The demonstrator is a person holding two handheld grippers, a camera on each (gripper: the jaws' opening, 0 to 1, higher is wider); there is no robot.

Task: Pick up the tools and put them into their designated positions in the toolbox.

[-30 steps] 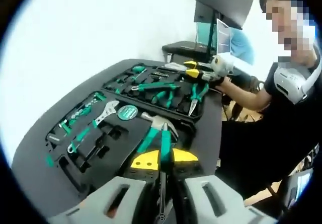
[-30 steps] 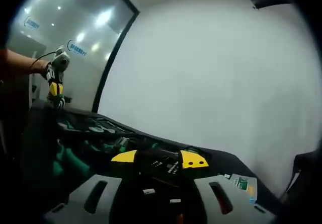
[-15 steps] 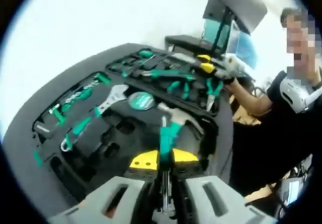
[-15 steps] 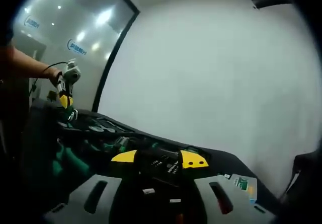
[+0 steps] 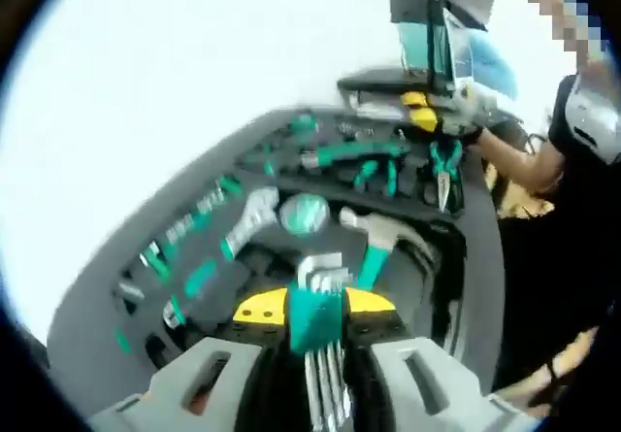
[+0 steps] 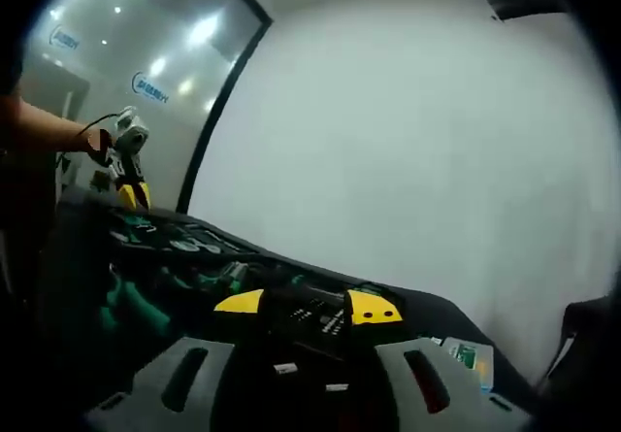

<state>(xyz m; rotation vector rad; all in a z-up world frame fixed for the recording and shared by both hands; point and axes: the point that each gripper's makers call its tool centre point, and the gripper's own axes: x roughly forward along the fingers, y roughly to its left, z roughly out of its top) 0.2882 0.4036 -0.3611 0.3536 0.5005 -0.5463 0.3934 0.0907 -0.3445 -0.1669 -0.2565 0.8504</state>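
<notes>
The toolbox [image 5: 456,286] covers most of the bench [image 5: 87,325], and its slots are mostly full: a wrench [image 5: 247,220], a hammer [image 5: 383,238] and pliers [image 5: 444,165] lie in them. A few dark slots near the left gripper [image 5: 315,308] look free. The other gripper [image 5: 427,112] and the person's arm [image 5: 519,160] block the far corner. Above the box, by the white wall [image 6: 408,141], the air is open.

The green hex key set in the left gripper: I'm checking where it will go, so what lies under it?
Under the green-holdered hex key set lies the black toolbox tray, with a green-handled hammer just beyond. The slot directly beneath is covered.
</notes>
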